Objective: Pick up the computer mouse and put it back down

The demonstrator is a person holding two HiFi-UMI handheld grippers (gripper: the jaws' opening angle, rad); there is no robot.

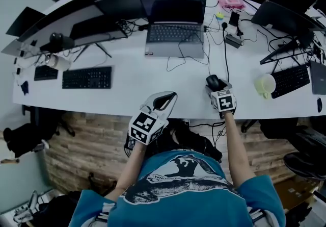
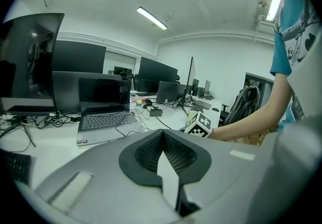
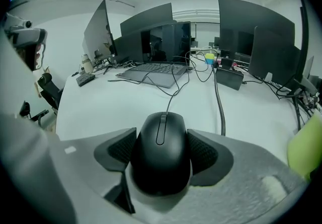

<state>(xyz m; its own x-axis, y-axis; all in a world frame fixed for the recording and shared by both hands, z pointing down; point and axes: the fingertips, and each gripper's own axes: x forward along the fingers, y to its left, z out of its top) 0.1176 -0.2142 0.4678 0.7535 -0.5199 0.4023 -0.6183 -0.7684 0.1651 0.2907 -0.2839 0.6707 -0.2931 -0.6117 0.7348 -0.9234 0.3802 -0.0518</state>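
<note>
Two ribbed pads of the right gripper pressed on the flanks of the computer mouse, one on each side, closed only as far as the shell's width allowed. In the head view the mouse sat at 5 o'clock from the laptop, close to the near edge of the white desk. I could not tell whether it rested on the surface or hung just clear of it. The left gripper hovered at 8 o'clock from the mouse over the desk's edge, its jaws drawn together at the tips with nothing between them.

The main risk, as I judged it, was slippage: the pads gripped a smooth, rounded body that narrows towards the front, so a loose squeeze or a tilt could let it squirt forward. Its thin cord ran off at 12 o'clock towards the laptop and might tug or twist the mouse on a lift. A drop so near the edge could send it off the desk. A pale mug stood at 3 o'clock, well apart.

The mouse was matte black, low and oval, with a slim scroll wheel along its centre line and no visible markings.
</note>
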